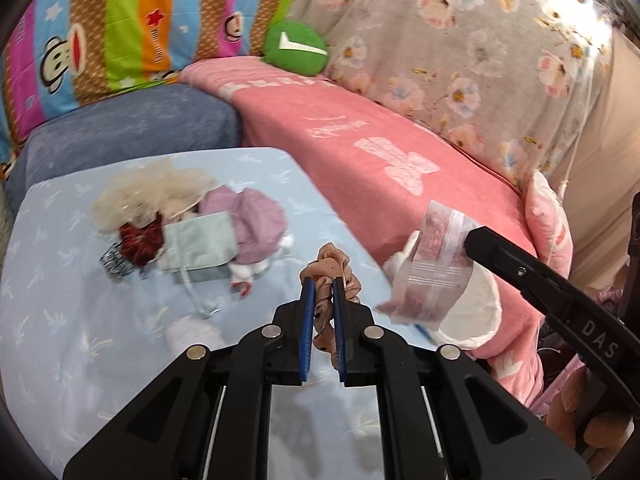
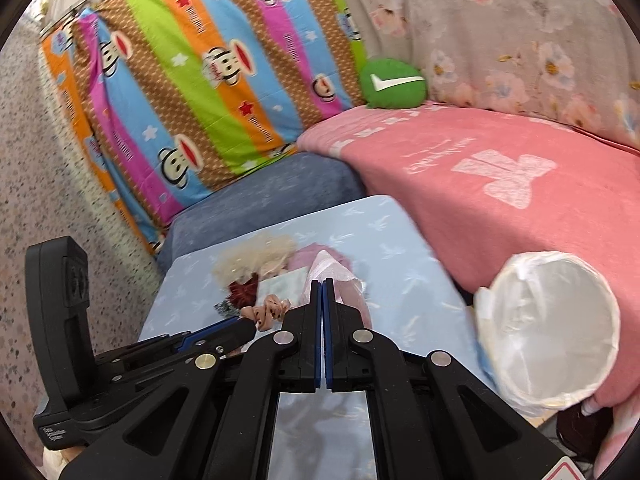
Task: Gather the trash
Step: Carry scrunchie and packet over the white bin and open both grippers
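My left gripper (image 1: pixel 323 282) is shut on a tan-pink scrunchie (image 1: pixel 336 264), held above a light blue table (image 1: pixel 80 320). In the right wrist view the same scrunchie (image 2: pixel 269 308) hangs at the left gripper's tip (image 2: pixel 250 328). My right gripper (image 2: pixel 322 283) is shut on a clear zip bag (image 2: pixel 340 274); the left wrist view shows that bag (image 1: pixel 434 272) dangling from the right gripper (image 1: pixel 471 238). A small bin with a white liner (image 2: pixel 552 328) stands at the table's right edge, partly hidden behind the bag in the left wrist view.
A pile on the table holds cream mesh (image 1: pixel 148 192), a red scrunchie (image 1: pixel 140 240), a pale green pouch (image 1: pixel 200 244) and purple cloth (image 1: pixel 256 224). A pink blanket (image 1: pixel 380 140) covers the bed to the right. A blue cushion (image 1: pixel 132 128) lies behind the table.
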Demonstrator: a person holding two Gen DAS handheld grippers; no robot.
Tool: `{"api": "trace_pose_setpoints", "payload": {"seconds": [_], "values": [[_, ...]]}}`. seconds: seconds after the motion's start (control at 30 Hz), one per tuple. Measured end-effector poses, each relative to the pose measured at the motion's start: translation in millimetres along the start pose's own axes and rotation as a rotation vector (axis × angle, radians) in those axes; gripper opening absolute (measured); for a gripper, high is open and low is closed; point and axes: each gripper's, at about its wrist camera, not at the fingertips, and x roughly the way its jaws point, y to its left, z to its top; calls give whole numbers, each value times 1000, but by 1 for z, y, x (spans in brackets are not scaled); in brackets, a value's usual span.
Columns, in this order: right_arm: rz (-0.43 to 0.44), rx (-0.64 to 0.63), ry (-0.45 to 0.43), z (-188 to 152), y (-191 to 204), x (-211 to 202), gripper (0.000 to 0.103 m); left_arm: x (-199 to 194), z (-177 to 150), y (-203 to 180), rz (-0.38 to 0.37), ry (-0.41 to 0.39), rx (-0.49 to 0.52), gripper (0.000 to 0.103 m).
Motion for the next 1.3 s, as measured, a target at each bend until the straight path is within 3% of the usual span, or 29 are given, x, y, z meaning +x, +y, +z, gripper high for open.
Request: {"api": "trace_pose_setpoints", "payload": {"seconds": [0.53,1.0,1.1,1.23,1.3], "values": [[-194,129,-60,8,-125,-48,2,53,17,-122,-158,50,178,10],[-248,229,-24,2,-201,-39,3,100,22,-184,-199,103,274,13],[-257,236,-24,3,-206,-38,5,109,24,-186,-201,118,268,24],[-266,242,-24,3,-209,-35,9,112,27,-181,-168,110,230,60],[-267,241,-26,3,-208,-35,12,112,28,-179,-161,103,224,61]]}}
